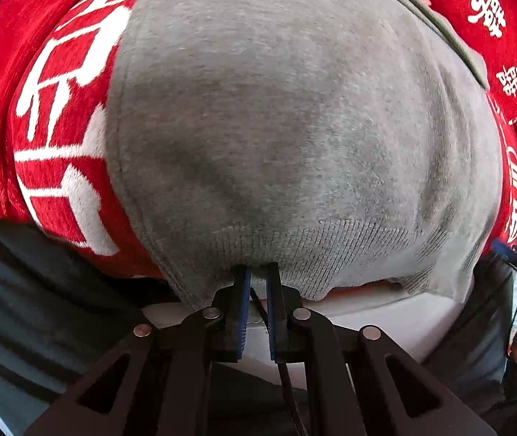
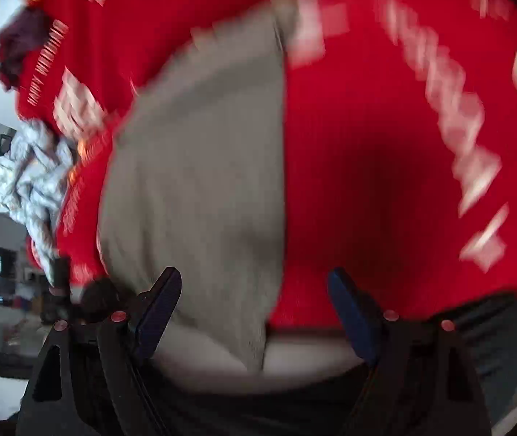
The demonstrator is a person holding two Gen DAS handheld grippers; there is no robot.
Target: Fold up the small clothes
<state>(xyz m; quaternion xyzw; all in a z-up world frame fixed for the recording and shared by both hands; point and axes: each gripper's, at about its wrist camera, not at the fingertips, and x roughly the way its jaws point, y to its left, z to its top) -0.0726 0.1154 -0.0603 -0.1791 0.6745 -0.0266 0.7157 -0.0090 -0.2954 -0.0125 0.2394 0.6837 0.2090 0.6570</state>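
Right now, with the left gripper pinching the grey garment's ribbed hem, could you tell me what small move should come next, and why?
Probably bring the open right gripper down onto the near hem of the grey garment and close: the left gripper already pinches that hem, and the right holds nothing.

The grey garment (image 1: 294, 127) is a soft fleecy knit piece with a ribbed hem, spread flat on a red blanket with white characters (image 1: 58, 116). In the left wrist view it fills the middle of the frame, its ribbed edge at six o'clock and a seamed side running toward eleven. In the blurred right wrist view it lies as a long grey panel (image 2: 200, 167) from one o'clock down to six.
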